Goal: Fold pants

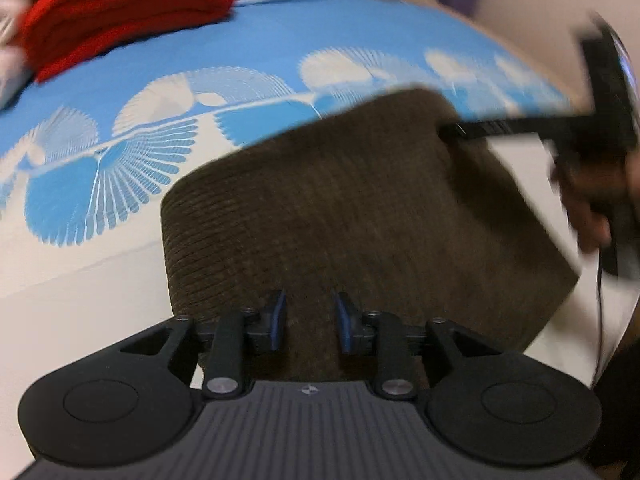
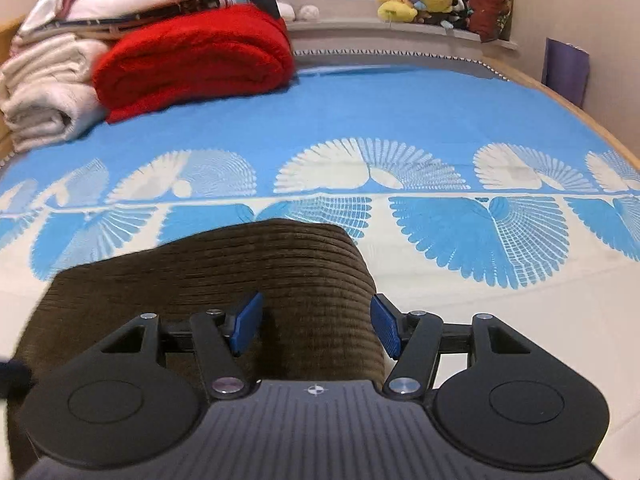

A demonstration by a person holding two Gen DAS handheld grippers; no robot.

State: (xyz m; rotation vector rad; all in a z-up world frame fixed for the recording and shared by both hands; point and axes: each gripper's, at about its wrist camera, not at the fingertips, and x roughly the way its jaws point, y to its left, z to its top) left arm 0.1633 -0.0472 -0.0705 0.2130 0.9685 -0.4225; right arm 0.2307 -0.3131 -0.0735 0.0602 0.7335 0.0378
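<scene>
Brown corduroy pants (image 1: 340,208) lie folded into a compact block on the blue and white bedspread (image 1: 280,40). My left gripper (image 1: 310,320) is open, its blue pads apart just above the near edge of the pants, holding nothing. The pants also show in the right wrist view (image 2: 240,272). My right gripper (image 2: 316,322) is open wide over the right near part of the pants, empty. The right gripper also shows blurred in the left wrist view (image 1: 472,130), with a finger at the far right corner of the pants.
A folded red blanket (image 2: 192,56) and a stack of white linens (image 2: 48,88) sit at the far left of the bed. Plush toys (image 2: 420,2) line the window sill. A purple item (image 2: 566,68) leans on the right wall.
</scene>
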